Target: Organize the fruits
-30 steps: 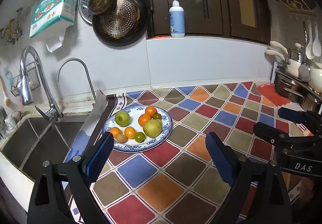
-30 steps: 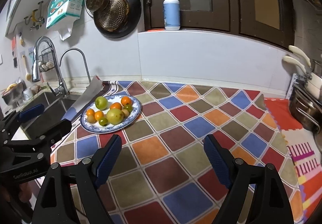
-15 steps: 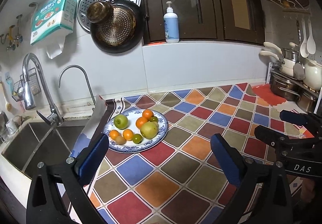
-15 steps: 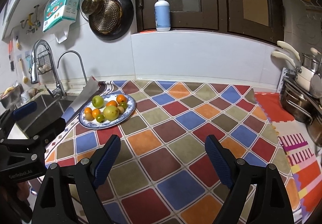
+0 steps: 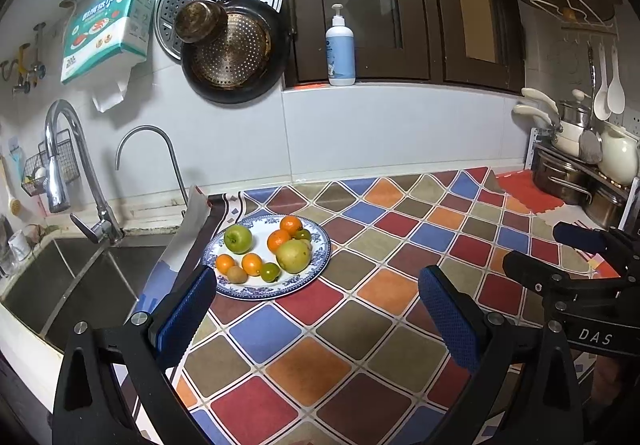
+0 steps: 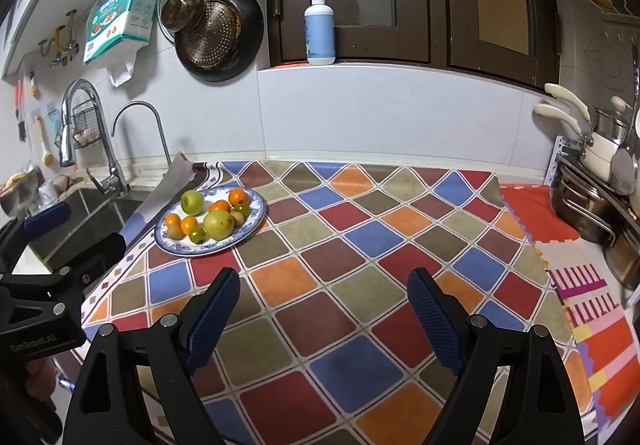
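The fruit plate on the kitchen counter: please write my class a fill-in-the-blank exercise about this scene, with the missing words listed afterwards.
1. All the fruit lies on a blue-and-white ____.
2. The green apple sits on the side of the plate nearer the ____.
3. The left gripper and the right gripper both have ____ jaws holding nothing.
4. On the window ledge stands a pump ____.

Missing words: plate; sink; open; bottle
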### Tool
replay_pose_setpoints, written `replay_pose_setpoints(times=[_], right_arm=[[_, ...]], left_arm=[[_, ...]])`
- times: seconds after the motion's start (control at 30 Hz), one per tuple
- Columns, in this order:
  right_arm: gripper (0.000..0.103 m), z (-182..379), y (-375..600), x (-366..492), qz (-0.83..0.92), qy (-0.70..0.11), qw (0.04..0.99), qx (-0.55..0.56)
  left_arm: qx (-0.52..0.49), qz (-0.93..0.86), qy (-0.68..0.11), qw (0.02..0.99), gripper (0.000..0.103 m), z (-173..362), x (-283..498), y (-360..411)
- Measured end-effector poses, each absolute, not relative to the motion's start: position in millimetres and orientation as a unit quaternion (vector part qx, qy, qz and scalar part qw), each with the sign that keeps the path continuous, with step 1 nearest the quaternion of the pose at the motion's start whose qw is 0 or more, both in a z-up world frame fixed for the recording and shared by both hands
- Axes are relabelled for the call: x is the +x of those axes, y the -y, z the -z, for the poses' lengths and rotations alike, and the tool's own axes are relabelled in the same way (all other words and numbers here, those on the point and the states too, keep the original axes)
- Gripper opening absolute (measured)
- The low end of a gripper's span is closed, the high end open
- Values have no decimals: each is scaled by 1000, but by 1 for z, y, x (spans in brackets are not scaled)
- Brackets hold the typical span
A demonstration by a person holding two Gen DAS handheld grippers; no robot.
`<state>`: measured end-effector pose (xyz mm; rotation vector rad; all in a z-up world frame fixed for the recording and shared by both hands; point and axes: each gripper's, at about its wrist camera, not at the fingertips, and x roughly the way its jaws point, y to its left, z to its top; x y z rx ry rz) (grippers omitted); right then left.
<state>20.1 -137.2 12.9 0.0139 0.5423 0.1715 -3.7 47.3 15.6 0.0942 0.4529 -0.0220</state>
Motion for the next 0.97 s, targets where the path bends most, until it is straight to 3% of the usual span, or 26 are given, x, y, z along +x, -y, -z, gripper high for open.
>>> replay_pose_setpoints(times=[0.97], right_arm=[[86,-11,137,17,-85,-273,958,8]], left_arm=[[50,6,-225,973,103,-15,-7,-50]])
